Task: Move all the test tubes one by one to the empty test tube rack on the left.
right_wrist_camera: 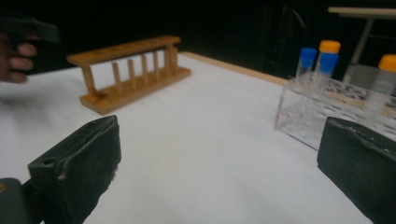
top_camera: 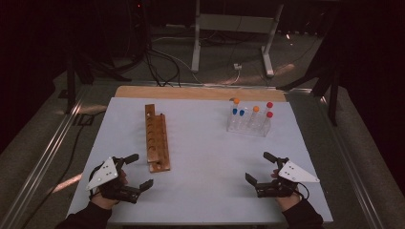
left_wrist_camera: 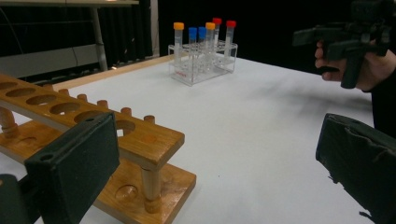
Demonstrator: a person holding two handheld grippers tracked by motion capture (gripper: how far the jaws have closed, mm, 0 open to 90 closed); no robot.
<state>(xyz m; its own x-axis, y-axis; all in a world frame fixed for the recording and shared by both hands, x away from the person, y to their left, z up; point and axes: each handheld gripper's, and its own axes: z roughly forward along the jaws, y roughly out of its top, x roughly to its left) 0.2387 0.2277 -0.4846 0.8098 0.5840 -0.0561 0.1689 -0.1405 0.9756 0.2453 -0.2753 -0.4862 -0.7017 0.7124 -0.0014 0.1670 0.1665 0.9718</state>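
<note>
Both hands rest low at the near edge of the white table, each gripper held level with its jaws spread wide and nothing between them, which looks to me like a ready stance before any reaching starts. The left gripper sits at about seven o'clock on the table, its jaws pointing inward toward the centre, just beside the near end of the wooden rack; that rack stands empty, its row of holes running away toward eleven o'clock. The right gripper waits at about five o'clock, also turned inward. The capped tubes, with orange, blue and red tops, stand upright in the clear rack at about one o'clock, well apart from both hands. I'd guess the empty wooden rack is set out to receive them.
</note>
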